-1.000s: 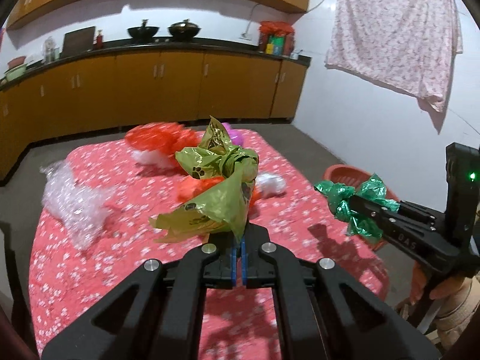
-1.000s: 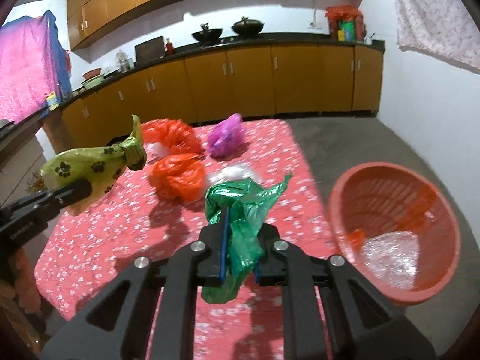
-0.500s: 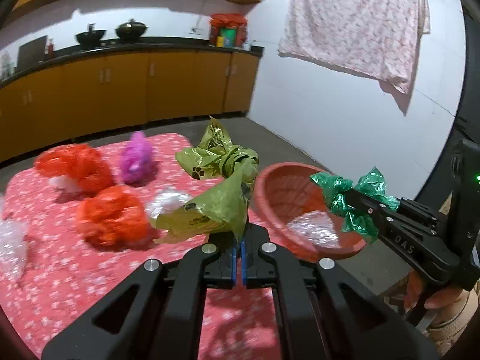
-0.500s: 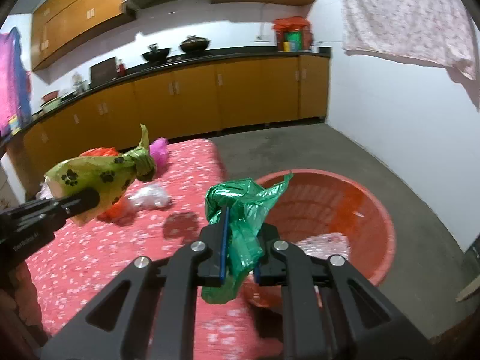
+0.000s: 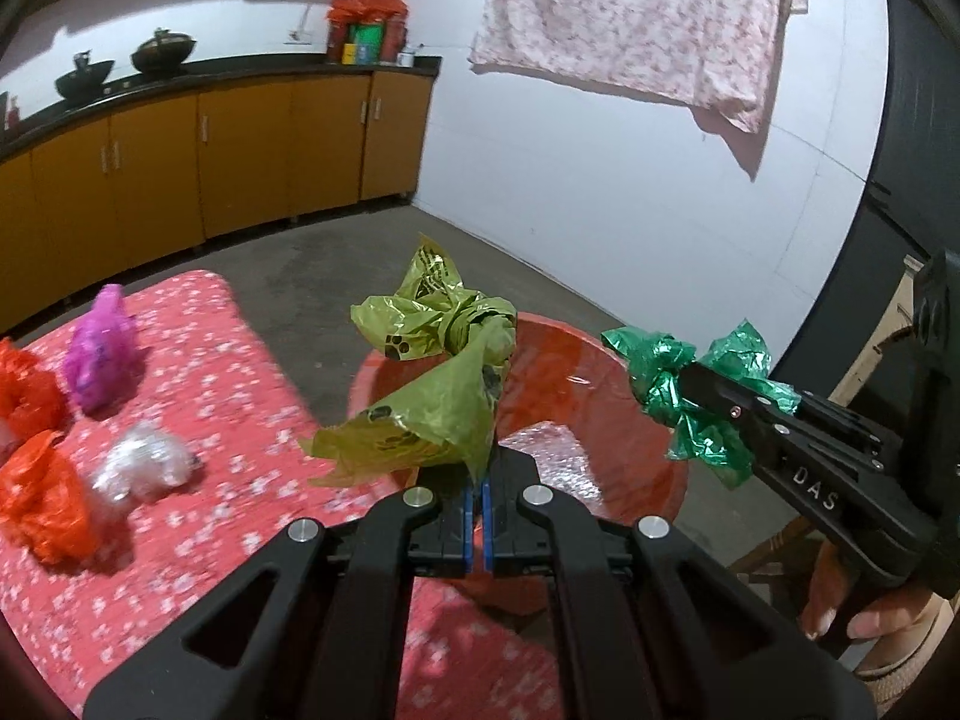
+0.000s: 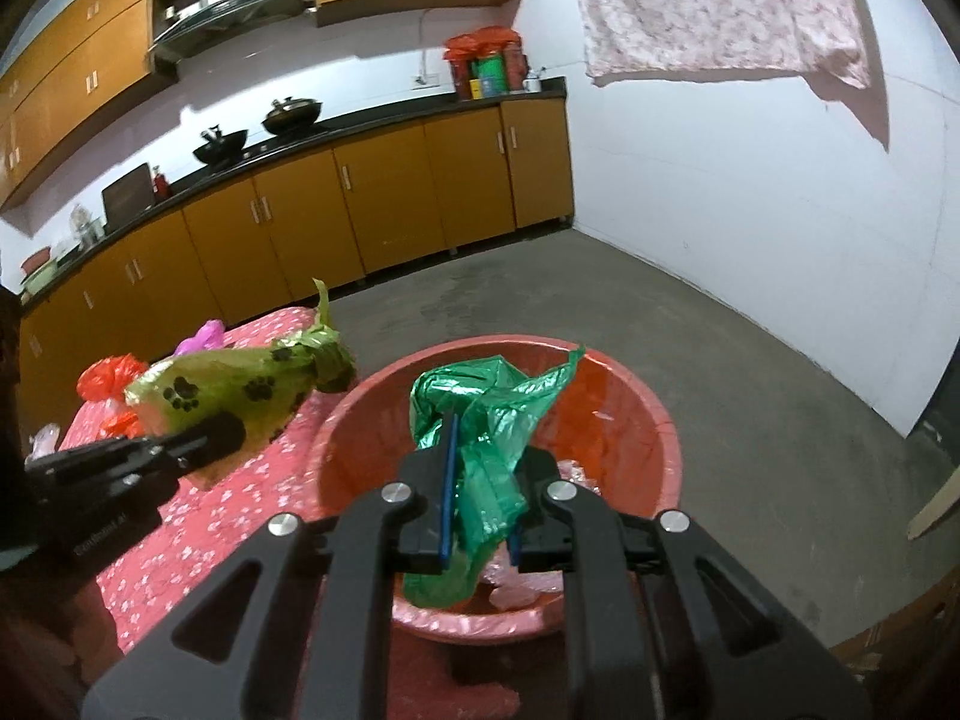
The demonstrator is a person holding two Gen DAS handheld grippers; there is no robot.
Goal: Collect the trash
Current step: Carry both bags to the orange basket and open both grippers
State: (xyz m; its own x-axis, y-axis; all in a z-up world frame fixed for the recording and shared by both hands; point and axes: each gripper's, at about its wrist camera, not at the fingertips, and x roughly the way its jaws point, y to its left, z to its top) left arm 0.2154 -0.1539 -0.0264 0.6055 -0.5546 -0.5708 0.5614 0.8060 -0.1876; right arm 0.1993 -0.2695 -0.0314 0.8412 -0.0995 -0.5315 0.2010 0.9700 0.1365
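From the left wrist view, the left gripper (image 5: 477, 495) is clamped tight on the tail of a knotted yellow-green paw-print bag (image 5: 432, 384), which hangs in front of the red plastic basin (image 5: 600, 372) on the floor beside the table (image 5: 240, 420). The right gripper (image 5: 672, 384) reaches in from the right, pinching a crumpled green bag (image 5: 690, 390) above the basin's near side. A purple bag (image 5: 99, 354), two orange bags (image 5: 42, 504) and a clear plastic wad (image 5: 141, 468) lie on the table, not yet collected.

From the right wrist view, the right gripper (image 6: 480, 480) grips the green bag (image 6: 486, 420) directly over the basin (image 6: 648, 420), which already holds clear plastic (image 6: 570, 474). The left gripper (image 6: 222, 435) carries the paw-print bag (image 6: 240, 390) over the table edge, just short of the rim. Released there, that light bag could likely drop onto the cloth or floor; thin film may also cling to the pads.
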